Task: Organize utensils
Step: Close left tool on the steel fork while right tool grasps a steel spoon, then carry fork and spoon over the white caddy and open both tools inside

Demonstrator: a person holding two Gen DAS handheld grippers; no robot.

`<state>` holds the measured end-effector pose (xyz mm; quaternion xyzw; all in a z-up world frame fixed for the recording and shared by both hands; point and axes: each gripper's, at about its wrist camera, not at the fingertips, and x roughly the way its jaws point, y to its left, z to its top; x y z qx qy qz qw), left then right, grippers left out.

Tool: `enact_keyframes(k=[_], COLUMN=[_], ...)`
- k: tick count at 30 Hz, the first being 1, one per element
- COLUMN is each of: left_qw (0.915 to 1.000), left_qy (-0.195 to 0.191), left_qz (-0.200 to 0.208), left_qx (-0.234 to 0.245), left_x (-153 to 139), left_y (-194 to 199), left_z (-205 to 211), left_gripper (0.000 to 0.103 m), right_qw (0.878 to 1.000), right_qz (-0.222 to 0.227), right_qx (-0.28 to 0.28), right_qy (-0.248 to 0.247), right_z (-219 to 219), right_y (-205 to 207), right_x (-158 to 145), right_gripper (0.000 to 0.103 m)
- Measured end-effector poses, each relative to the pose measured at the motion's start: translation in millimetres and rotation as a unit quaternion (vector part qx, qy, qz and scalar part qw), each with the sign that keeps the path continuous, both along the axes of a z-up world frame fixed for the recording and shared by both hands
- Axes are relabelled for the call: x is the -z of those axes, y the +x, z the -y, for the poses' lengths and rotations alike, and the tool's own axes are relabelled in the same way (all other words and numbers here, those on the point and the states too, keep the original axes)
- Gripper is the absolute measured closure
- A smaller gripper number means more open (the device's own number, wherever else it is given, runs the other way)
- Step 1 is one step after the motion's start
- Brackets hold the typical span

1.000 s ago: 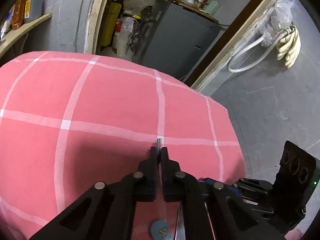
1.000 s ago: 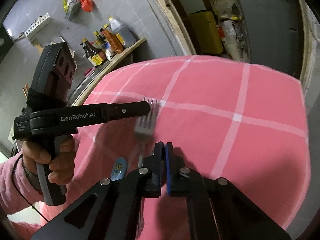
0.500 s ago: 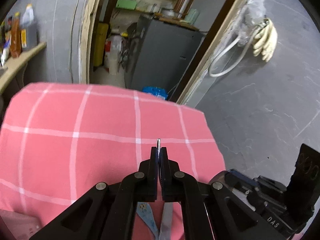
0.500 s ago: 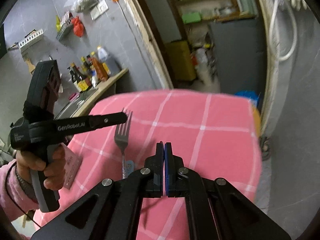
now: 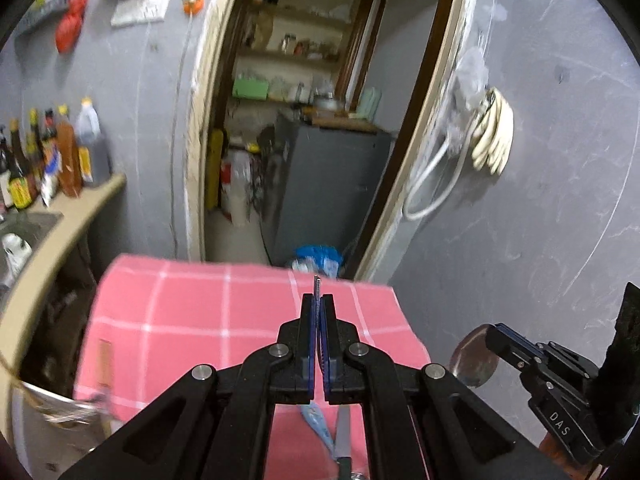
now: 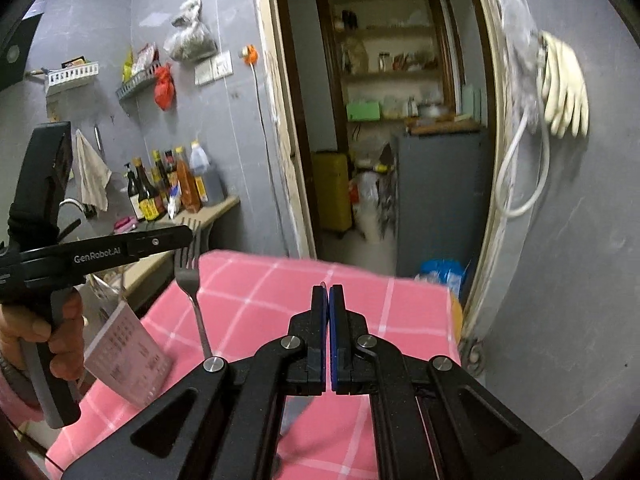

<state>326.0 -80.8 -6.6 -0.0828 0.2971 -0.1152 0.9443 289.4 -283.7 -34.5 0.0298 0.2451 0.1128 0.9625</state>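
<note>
Dim indoor light falling evenly; motion blur smearing bottles point(image 5: 60, 160) and tabletop point(image 5: 192, 320) edges; fisheye bending doorframe point(image 6: 280, 120); black vignette darkening corners; faint glare showing on grey wall point(image 5: 560, 200).

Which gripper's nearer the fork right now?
Left. The left gripper is shut on the fork, tines up; the right gripper is apart beside it, shut on a spoon.

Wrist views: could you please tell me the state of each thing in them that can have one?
left gripper: shut on the fork
fork: gripped at the tines, handle hanging down, clear of the table
right gripper: shut on the spoon
spoon: held in the air, bowl showing
</note>
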Motion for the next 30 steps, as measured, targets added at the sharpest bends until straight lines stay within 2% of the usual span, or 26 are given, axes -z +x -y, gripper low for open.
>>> enact_keyframes(k=[10,14,22,30], left_qw=[0.9940,0.9890,0.9793,0.9734], left_qy=[0.034,0.051,0.071,0.114], left_qz=[0.095,0.117,0.138,0.147], left_qx=[-0.043,-0.074,-0.129,-0.134], left_x=[-74.4,-90.6,-88.3,-64.6], left_y=[-50.6,-68.7,-94.9,-105.7], left_z=[-70.1,-107.6,-151.5,-153.6], left_gripper=[0.101,0.101,0.101,0.101], right_qw=[0.996,0.993,0.986,0.982], right_qz=[0.085,0.107,0.134,0.150], right_qx=[-0.027,-0.053,-0.099,-0.094], right_qy=[-0.002,0.008,-0.011,-0.063], right_z=[-69.9,-103.3,-177.1,-214.9], right_y=[-25.8,-33.5,-46.8,-58.6], right_x=[-76.8,-90.4,-91.3,-77.0], right_gripper=[0.101,0.101,0.101,0.101])
